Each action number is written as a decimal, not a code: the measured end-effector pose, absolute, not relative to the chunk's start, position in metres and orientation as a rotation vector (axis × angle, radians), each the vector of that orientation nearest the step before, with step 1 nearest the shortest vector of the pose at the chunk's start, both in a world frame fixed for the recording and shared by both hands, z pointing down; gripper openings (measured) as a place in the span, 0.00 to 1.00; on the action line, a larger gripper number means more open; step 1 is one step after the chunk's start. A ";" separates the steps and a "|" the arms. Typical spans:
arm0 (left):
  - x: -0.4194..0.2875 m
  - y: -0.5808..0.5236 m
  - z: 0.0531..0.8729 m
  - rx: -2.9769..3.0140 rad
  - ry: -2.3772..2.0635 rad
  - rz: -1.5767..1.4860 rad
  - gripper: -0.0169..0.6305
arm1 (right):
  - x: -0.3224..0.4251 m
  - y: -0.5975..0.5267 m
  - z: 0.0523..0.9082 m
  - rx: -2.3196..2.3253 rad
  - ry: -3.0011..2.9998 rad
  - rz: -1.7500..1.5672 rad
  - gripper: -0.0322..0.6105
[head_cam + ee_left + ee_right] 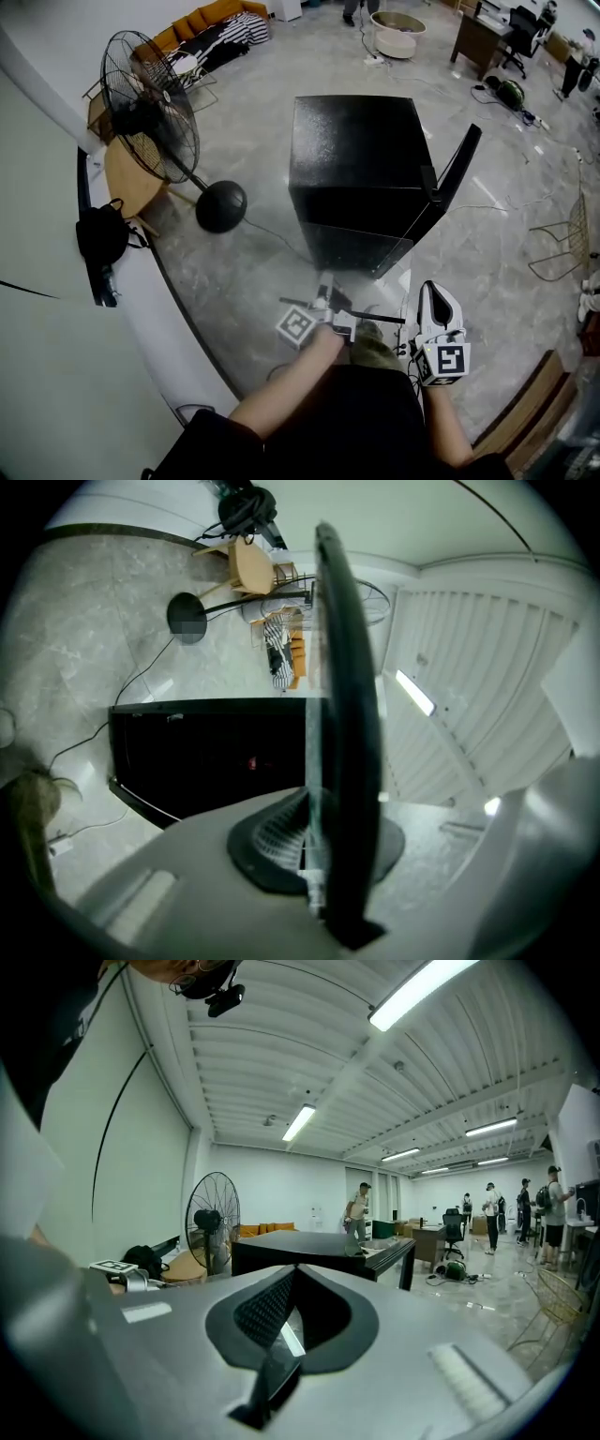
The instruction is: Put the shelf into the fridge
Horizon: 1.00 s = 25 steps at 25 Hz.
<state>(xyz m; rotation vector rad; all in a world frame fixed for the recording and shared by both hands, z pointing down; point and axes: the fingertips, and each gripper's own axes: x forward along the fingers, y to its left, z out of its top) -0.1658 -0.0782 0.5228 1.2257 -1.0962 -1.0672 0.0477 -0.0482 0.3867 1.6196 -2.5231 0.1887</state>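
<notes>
The black mini fridge [361, 173] stands on the floor straight ahead with its door [457, 178] swung open to the right. I hold a clear glass shelf [370, 281] with a black front trim just before the fridge's opening. My left gripper [328, 307] is shut on the shelf's near left edge, and my right gripper [429, 298] is shut on its right edge. In the left gripper view the shelf [345, 714] runs edge-on between the pads of the left gripper [317, 855], with the fridge [206, 752] behind. In the right gripper view, the right gripper [289, 1327] clamps the trim [272, 1377].
A standing fan [150, 108] with a round base [221, 206] is left of the fridge, with a cable across the floor. A black bag [101, 234] lies on the ledge at left. A wire chair [562, 239] and a wooden bench [534, 412] are at right.
</notes>
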 end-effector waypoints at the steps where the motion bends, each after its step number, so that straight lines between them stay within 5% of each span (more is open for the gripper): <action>1: -0.162 -0.084 0.528 1.223 -1.104 -1.059 0.06 | 0.050 -0.056 0.389 1.613 -2.525 0.192 0.05; 25: -0.145 -0.190 0.601 1.179 -1.178 -1.132 0.05 | 0.087 -0.147 0.443 1.515 -2.522 0.301 0.05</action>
